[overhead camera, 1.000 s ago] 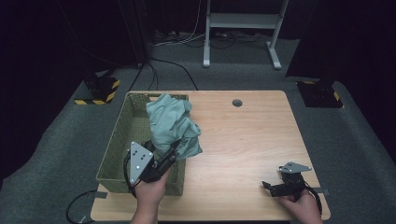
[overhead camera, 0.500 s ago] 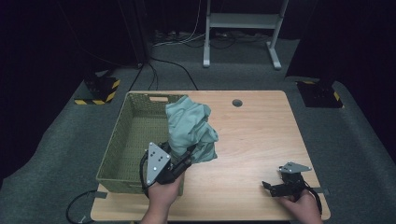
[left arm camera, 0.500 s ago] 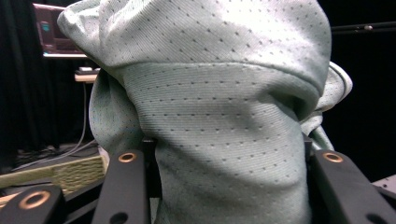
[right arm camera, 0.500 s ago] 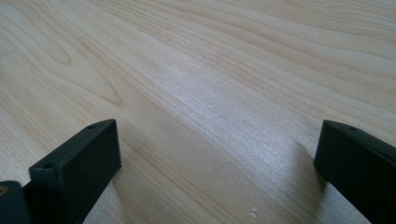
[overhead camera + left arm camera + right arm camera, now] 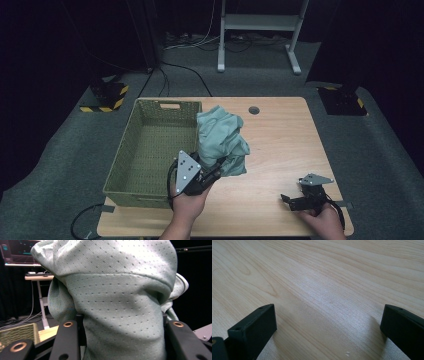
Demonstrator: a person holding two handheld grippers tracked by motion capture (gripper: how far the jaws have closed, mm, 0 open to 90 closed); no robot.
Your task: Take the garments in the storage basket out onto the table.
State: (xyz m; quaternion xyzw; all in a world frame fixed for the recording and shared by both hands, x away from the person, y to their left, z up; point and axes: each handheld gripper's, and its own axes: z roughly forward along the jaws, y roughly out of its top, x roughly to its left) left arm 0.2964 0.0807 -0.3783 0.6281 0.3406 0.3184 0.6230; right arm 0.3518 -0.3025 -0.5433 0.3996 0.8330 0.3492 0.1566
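A crumpled pale green cloth (image 5: 220, 137) hangs above the wooden table (image 5: 285, 145), just right of the green woven basket (image 5: 125, 165). My left gripper (image 5: 216, 169) is shut on the cloth's lower part, with the hand coming in from the front edge. In the left gripper view the dotted cloth (image 5: 120, 297) bulges between the two black jaws of that gripper (image 5: 122, 326) and hides what lies beyond. My right gripper (image 5: 289, 200) rests low at the table's front right. In its own view this gripper (image 5: 328, 320) stands open over bare wood.
The basket takes up the table's left side and looks empty inside. A round cable hole (image 5: 254, 110) sits near the far edge. On the floor behind are a white stand (image 5: 260, 30) and a black-and-yellow base (image 5: 107, 97).
My left gripper has carried the cloth to the right, from over the basket to over the table beside the basket's right wall. The right gripper has stayed put.
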